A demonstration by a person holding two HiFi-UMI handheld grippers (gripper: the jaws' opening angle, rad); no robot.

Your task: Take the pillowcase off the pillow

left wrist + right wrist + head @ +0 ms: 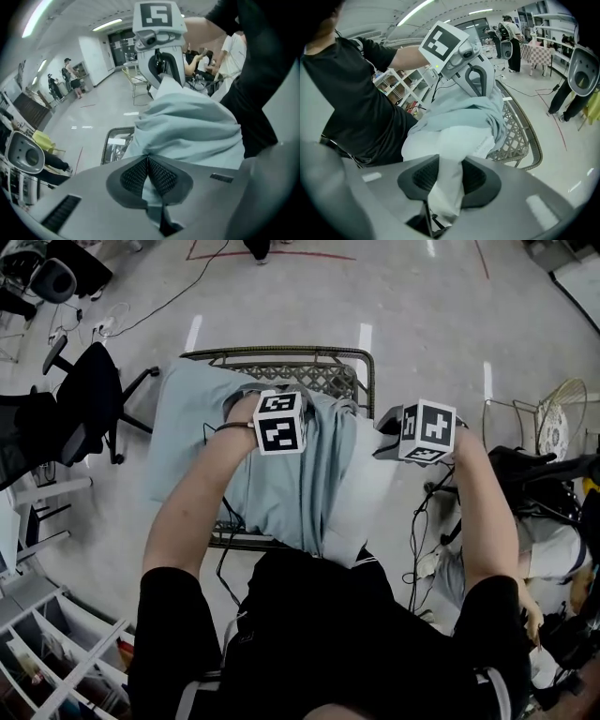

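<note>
Your one pale blue fabric pillowcase half covers one white pillow over a woven wicker seat. Your left tool pinches the pillowcase; your right tool clamps the pillow's bare end. Glossy grey floor, one black office chair.

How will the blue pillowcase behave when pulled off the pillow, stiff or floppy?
Probably floppy: the pillowcase bunches into soft folds where the left gripper pinches it. Likely light: that thin pinch holds up a whole fold. It may drag, because the pillow held by the right gripper bulges against it.
</note>
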